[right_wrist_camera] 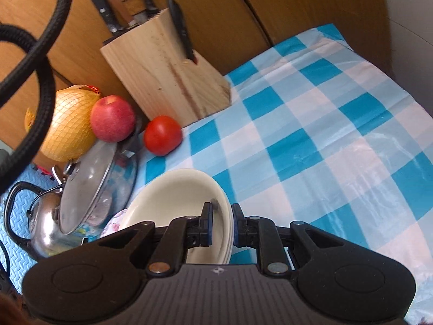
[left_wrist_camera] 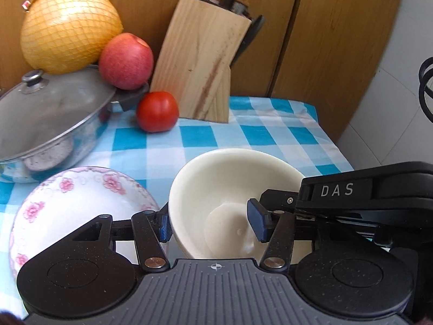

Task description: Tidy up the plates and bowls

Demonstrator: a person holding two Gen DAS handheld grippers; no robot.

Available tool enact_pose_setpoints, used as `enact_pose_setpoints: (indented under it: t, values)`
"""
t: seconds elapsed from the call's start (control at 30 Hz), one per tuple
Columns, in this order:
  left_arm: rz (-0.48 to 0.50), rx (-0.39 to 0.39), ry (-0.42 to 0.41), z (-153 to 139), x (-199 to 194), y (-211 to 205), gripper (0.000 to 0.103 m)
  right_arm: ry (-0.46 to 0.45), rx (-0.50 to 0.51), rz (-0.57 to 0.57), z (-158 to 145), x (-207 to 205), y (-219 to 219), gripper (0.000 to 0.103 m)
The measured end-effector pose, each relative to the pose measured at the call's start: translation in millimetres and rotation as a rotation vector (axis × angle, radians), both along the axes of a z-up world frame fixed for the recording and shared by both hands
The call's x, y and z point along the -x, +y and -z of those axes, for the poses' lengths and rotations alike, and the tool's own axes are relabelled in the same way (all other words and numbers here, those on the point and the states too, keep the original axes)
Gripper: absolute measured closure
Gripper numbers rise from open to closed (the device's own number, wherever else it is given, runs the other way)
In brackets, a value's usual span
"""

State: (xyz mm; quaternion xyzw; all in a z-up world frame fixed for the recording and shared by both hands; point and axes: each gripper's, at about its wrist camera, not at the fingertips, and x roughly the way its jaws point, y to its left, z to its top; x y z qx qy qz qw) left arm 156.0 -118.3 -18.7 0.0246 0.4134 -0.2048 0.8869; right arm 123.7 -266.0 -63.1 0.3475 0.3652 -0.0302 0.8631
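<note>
A cream bowl (left_wrist_camera: 230, 189) is tilted above the checked cloth. My left gripper (left_wrist_camera: 211, 222) is open, with its left finger outside the bowl's near-left wall and its right finger inside the bowl. My right gripper (right_wrist_camera: 220, 223) is shut on the bowl's rim (right_wrist_camera: 224, 216) at the right side; it shows as a black body (left_wrist_camera: 365, 189) in the left wrist view. A floral pink-patterned bowl (left_wrist_camera: 78, 211) lies to the left of the cream bowl, and its edge shows in the right wrist view (right_wrist_camera: 115, 223).
A lidded steel pan (left_wrist_camera: 51, 119) stands at the left with an apple (left_wrist_camera: 125, 61) and a netted pomelo (left_wrist_camera: 70, 28) behind it. A tomato (left_wrist_camera: 157, 111) and a wooden knife block (left_wrist_camera: 208, 62) stand at the back. A kettle (right_wrist_camera: 40, 224) sits far left. The blue checked cloth (right_wrist_camera: 324, 140) stretches right.
</note>
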Motion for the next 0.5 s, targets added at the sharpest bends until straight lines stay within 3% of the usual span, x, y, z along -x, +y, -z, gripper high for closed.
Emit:
enact_pose_setpoints:
  t: [0.17,0.3,0.5]
  values:
    - [0.036,-0.077,-0.001,20.0,1.0,-29.6,0.037,0.047,0.035,0.014,9.8,-4.5,-13.6,0.085]
    - [0.043,-0.048,0.061,26.1,-7.5,-23.9,0.044,0.078,0.029,0.016,16.3,-6.3,-19.4,0.085]
    - [-0.001,-0.020,0.040,11.9,-9.4,2.3,0.044,0.070,0.090,0.061,10.8,-5.4,-15.9,0.083]
